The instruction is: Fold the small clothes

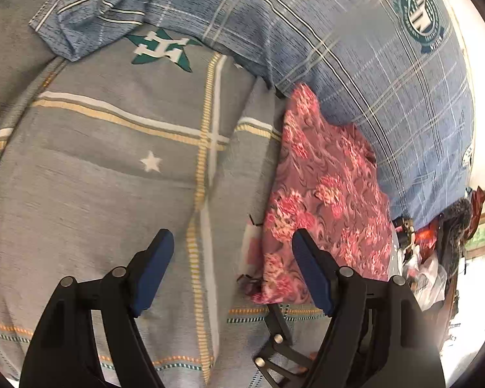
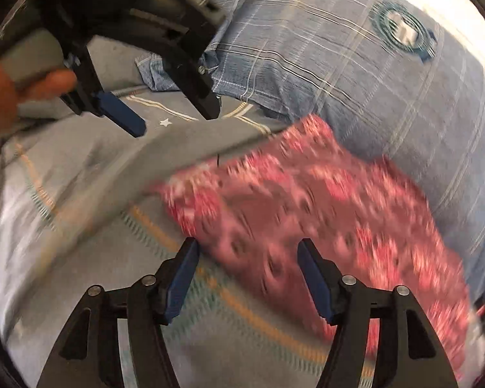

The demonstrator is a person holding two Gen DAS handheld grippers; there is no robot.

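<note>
Floral garment (image 1: 326, 194) lies lengthwise beside pillow (image 1: 355, 51).

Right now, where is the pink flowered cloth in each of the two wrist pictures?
Left wrist view: the pink flowered cloth lies right of centre, beside the blue checked pillow.
Right wrist view: the cloth, blurred, fills the centre and lower right, past the open fingers.
Shared landmark: the round green badge on the pillow.
</note>
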